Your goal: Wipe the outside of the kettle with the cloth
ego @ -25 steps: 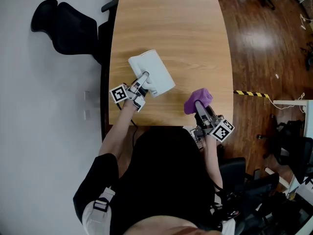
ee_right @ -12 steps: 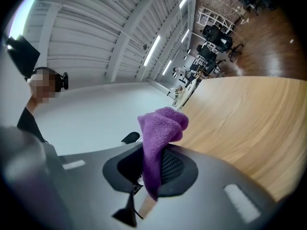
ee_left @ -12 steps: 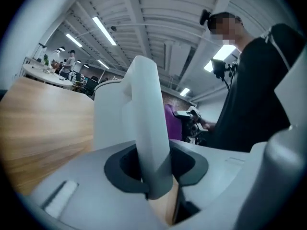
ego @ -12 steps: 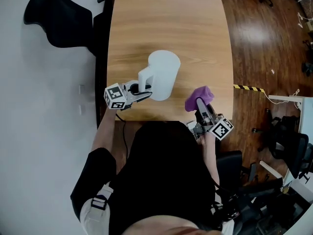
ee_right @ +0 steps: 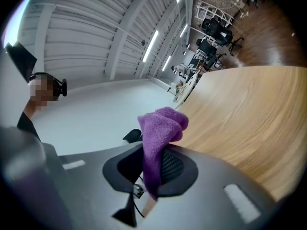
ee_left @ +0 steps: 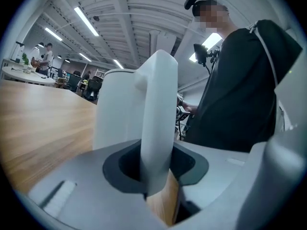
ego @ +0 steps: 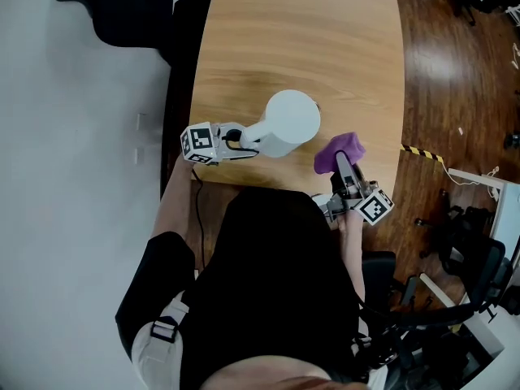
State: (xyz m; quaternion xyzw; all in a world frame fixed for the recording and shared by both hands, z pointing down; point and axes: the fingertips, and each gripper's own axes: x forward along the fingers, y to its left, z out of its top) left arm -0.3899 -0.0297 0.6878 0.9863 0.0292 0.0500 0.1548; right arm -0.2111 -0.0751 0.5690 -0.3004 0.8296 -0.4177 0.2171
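A long wooden surface (ego: 292,39) is stretching away through a big room with a dark wooden floor (ego: 455,63). Closest to the camera, a person in a dark top (ego: 276,291) is standing at the near edge of the surface, holding a gripper in each hand.

The left gripper (ego: 242,139) is pinching the white kettle (ego: 291,120) by its handle (ee_left: 157,119). The handle is sitting right between the jaws, and the jaws have just been closing a little on it. The kettle is being held upright over the near part of the surface. I cannot tell if its bottom is touching the wood.

The right gripper (ego: 340,162) is pressing together on a purple cloth (ego: 341,146). The cloth is all bunched up and is sticking out past the jaws. It is hanging just beside the kettle, on the kettle's right side.

Farther away, a black chair (ego: 122,6) is standing off the far left side of the surface. A strip of yellow and black tape (ego: 422,153) is lying on the floor to the right. In the left gripper view, some people (ee_left: 42,56) are standing far off at another table.
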